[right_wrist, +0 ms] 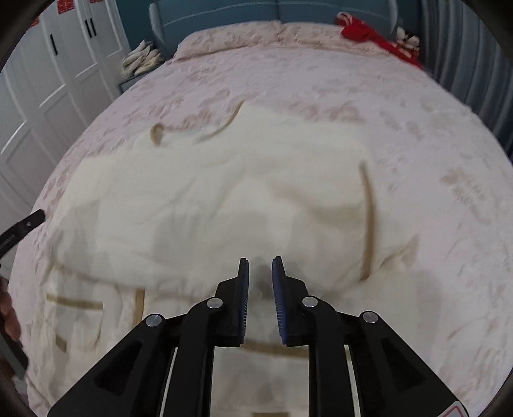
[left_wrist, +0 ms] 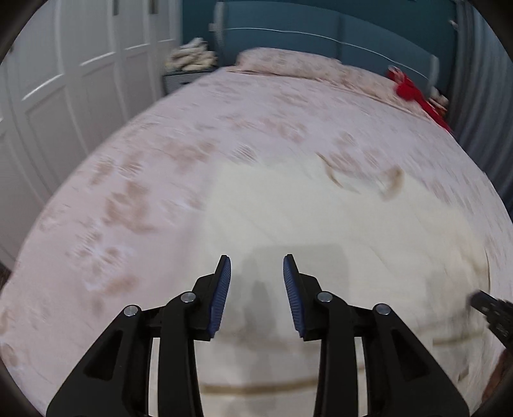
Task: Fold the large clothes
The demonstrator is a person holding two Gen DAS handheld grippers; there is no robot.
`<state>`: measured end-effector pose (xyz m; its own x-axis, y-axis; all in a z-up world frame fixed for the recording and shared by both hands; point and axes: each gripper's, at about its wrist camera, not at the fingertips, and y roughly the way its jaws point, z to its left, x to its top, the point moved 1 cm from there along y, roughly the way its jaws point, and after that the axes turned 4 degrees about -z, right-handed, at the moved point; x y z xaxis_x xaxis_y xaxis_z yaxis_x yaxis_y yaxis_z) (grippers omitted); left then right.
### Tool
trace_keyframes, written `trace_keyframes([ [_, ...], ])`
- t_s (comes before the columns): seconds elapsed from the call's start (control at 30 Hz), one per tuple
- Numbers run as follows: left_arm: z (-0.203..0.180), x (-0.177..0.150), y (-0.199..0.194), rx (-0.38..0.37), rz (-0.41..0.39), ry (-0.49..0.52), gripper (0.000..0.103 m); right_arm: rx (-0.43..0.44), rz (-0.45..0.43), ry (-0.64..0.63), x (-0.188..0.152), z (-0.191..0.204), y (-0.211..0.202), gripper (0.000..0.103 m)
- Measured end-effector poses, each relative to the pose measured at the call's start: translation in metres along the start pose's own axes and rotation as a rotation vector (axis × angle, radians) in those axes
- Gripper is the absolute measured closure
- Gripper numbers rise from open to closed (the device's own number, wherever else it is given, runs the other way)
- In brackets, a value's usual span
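A large cream garment (right_wrist: pixel 224 205) with tan trim lies partly folded on the pink floral bedspread (right_wrist: pixel 320 80). It also shows in the left wrist view (left_wrist: pixel 304 218), blurred by motion. My left gripper (left_wrist: pixel 256 263) is open and empty, hovering over the garment's near part. My right gripper (right_wrist: pixel 259 261) is open with a narrow gap, empty, just above the garment's folded middle. The other gripper's black body shows at the right edge of the left wrist view (left_wrist: pixel 493 314) and at the left edge of the right wrist view (right_wrist: pixel 19 231).
The bed has a teal headboard (left_wrist: pixel 288 29) and a pillow (left_wrist: pixel 288 61) at the far end. A red cloth (right_wrist: pixel 375 35) lies at the far right corner. White wardrobe doors (left_wrist: pixel 64 80) stand left, with a nightstand holding folded fabric (left_wrist: pixel 192 57). Grey curtains (right_wrist: pixel 465 48) hang right.
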<state>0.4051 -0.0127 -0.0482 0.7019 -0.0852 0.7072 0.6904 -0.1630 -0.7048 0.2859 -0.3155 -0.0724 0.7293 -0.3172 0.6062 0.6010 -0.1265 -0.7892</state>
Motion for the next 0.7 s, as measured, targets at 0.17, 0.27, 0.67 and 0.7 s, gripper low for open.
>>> trace_keyframes([
  [0.17, 0.017, 0.066, 0.032, -0.014, -0.007, -0.115, 0.069, 0.138, -0.066, -0.004, 0.073, 0.038, 0.015, 0.076],
  [0.27, 0.006, 0.09, 0.07, 0.006, 0.009, -0.119, 0.069, 0.254, -0.052, -0.01, 0.11, 0.077, 0.051, 0.076],
  [0.67, -0.008, 0.075, 0.188, 0.116, 0.124, -0.053, 0.069, 0.229, 0.076, -0.16, 0.127, 0.171, 0.19, 0.076],
  [0.7, -0.008, 0.071, 0.19, 0.119, 0.118, -0.048, 0.069, 0.225, 0.082, -0.171, 0.123, 0.174, 0.197, 0.076],
])
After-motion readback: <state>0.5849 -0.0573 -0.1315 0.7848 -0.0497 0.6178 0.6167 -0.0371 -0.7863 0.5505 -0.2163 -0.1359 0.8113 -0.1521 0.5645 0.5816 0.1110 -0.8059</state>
